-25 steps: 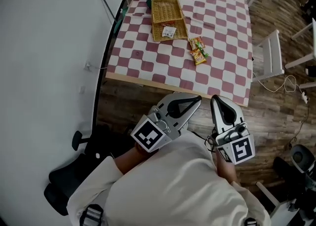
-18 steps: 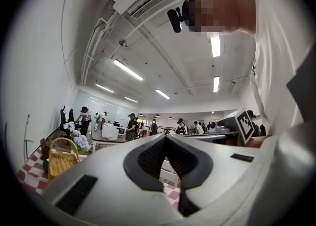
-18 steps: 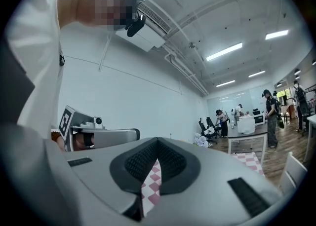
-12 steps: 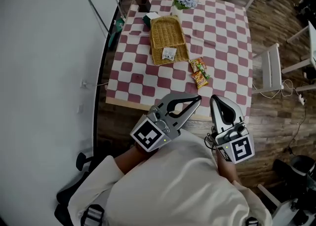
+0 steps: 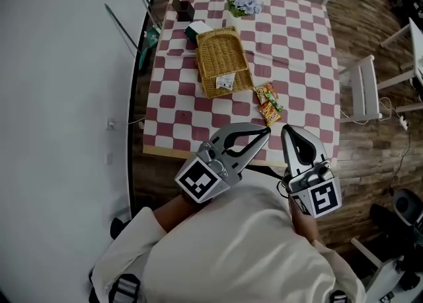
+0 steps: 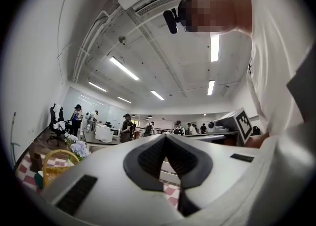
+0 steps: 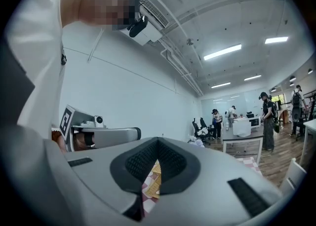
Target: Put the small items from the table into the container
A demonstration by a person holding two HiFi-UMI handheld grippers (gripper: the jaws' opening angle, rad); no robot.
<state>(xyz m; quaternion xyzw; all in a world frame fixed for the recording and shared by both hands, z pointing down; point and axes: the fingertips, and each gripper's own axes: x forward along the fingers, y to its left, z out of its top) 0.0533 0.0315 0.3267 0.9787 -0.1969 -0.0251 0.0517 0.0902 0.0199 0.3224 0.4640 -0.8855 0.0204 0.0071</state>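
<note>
While both tools were held level in front of the person's chest, the head view showed the left gripper [image 5: 266, 133] and the right gripper [image 5: 285, 129] side by side at the near edge of the table [image 5: 297, 43]. Neither reached over the checked cloth. The left gripper's jaws met at their tips, with only the moulded hollow behind them showing as a gap. The right gripper's jaws were likewise pressed together, and nothing was held in either. Two snack packets [image 5: 268, 102] lay on the cloth just right of the near end of the wicker basket [image 5: 221, 53], close to it, and well apart from both grippers. A small white packet [image 5: 225, 81] lay inside the basket at its near end. A bunch of pale flowers [image 5: 241, 0] and a dark box [image 5: 183, 9] stood at the far side of the table. A white chair [image 5: 365, 90] stood to the right of it.

From the left gripper view, the two jaws closed to a point, and only a strip of checked cloth appeared through the hollow. The basket and flowers appeared low at the left, and the right gripper's marker cube at the right.

From the right gripper view, the jaws were fully together and empty. A sliver of basket weave and checked cloth showed through the hollow, and the left gripper appeared at the left.
</note>
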